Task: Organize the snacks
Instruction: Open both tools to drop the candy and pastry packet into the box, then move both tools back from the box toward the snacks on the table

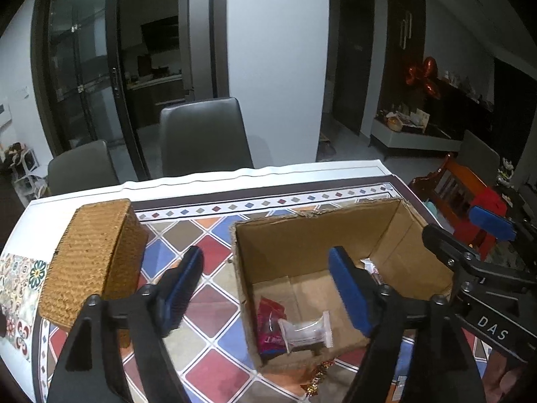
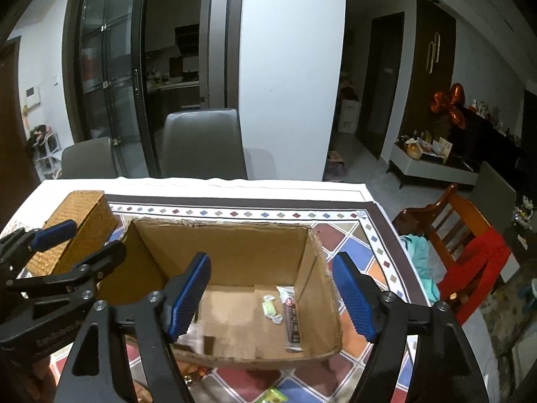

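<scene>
- While both grippers hang above the open cardboard box (image 2: 235, 255), the left gripper (image 1: 265, 288) and right gripper (image 2: 272, 295) stand wide apart with nothing between their blue pads.
- Judged from this, the step in hand is dropping snacks into the box; doing it well means lifting clear of the walls before reaching for the next piece.
- Inside the box, at five o'clock on its floor, lie a green-wrapped candy (image 2: 270, 309) and a long dark snack bar (image 2: 292, 319).
- At seven o'clock on the floor sit a red packet (image 1: 268, 322) and a clear white-ended wrapper (image 1: 307, 332).
- Loose snacks remain on the tiled tablecloth (image 1: 208, 305) at six o'clock, just outside the box.
- A closed woven basket (image 1: 94, 262) stands at nine o'clock; its contents are hidden.
</scene>
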The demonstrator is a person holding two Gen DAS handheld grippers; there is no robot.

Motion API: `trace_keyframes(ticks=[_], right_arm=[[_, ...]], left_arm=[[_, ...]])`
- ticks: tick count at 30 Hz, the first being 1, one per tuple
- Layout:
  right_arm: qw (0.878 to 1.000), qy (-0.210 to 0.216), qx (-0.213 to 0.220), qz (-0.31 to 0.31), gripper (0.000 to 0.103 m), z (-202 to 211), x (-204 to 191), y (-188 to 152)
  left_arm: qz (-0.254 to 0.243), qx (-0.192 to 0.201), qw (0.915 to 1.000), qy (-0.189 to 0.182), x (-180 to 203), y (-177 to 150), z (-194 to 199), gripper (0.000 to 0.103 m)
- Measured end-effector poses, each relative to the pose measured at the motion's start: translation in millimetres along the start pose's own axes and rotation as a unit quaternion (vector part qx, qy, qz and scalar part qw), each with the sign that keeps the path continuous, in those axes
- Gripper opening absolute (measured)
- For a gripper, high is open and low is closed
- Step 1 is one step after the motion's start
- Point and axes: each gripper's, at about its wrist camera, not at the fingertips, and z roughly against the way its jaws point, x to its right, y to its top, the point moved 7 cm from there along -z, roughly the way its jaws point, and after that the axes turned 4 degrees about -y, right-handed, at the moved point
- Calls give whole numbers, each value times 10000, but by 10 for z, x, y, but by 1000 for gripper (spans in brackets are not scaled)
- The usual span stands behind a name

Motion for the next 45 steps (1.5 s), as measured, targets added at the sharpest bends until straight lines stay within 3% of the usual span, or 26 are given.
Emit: trace_keyframes(ticks=[19,45], right_arm=[[9990,-280,340,-53,80,622,109,18],[9980,-405,483,-107,80,1193,127,-420]], left_arm=[[19,309,9992,246,-16,-16,637,90],[-95,381,9988,278,91,-432,1198,90]])
